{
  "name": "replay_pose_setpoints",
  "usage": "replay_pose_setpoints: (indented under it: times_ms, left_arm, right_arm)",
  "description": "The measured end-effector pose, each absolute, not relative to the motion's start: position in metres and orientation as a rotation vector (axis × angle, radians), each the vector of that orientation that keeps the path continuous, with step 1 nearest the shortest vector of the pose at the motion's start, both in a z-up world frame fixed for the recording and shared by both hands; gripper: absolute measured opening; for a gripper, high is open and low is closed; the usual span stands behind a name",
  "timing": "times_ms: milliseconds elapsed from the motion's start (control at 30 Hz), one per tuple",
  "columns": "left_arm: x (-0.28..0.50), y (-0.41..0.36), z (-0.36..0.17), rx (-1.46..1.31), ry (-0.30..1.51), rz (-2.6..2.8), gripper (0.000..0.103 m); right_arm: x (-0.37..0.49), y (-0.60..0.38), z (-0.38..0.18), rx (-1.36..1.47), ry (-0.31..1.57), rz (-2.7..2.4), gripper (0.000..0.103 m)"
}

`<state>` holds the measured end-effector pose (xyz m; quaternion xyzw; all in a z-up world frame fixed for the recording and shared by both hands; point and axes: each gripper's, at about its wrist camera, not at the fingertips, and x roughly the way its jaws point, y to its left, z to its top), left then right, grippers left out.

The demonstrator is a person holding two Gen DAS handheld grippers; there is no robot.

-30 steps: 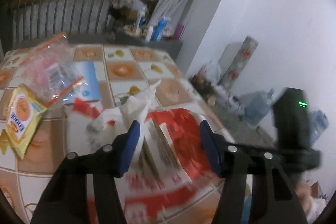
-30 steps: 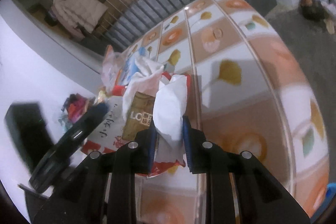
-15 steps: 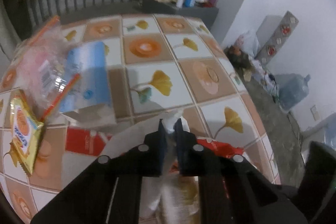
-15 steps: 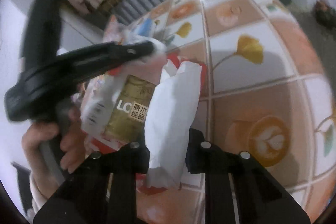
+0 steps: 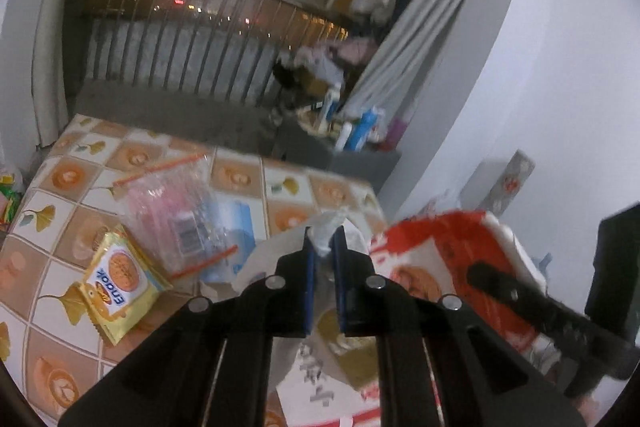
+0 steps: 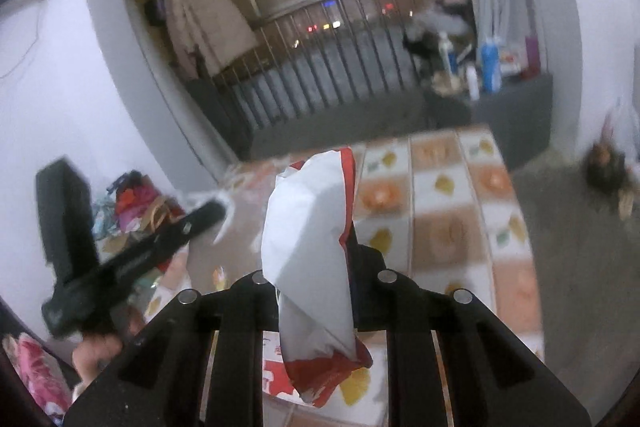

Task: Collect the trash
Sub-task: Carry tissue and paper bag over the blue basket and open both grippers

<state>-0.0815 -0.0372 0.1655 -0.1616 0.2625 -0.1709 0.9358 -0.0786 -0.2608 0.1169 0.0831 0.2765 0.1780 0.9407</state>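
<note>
The table (image 5: 48, 251) carries a clear bag (image 5: 176, 219) and a yellow packet (image 5: 120, 283); your red-and-white bag (image 5: 440, 267) hangs above it; your left gripper (image 5: 322, 247) pinches its rim; your right gripper (image 6: 316, 267) is closing on its other edge.

Black plastic tongs (image 5: 321, 247) (blue pads (image 5: 308, 283), silver screws (image 5: 274, 282)).

Both wrist views close, angled down over tiled table (image 5: 280, 183), sharing balcony railing (image 6: 320, 67).
</note>
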Motion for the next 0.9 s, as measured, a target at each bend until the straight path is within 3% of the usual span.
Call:
replay_pose_setpoints:
  times_ms: [167,400,633,767,900]
  left_arm:
    - [-0.101,-0.026,0.185,-0.306,0.471,-0.323,0.008]
    - [-0.117,-0.022,0.187,-0.322,0.484,-0.375,0.008]
    - [-0.169,-0.057,0.213,-0.342,0.479,-0.617,0.008]
    - [-0.2,-0.091,0.209,-0.359,0.513,-0.755,0.008]
    - [-0.228,-0.139,0.191,-0.364,0.56,-0.901,0.008]
  right_arm:
    - [-0.098,-0.221,0.138,-0.184,0.394,0.211,0.016]
    - [-0.097,-0.237,0.145,-0.172,0.387,0.178,0.016]
    - [-0.18,-0.317,0.163,-0.122,0.356,0.093,0.016]
    - [-0.252,-0.377,0.139,-0.125,0.405,-0.082,0.016]
    - [-0.31,-0.438,0.085,-0.029,0.569,-0.233,0.016]
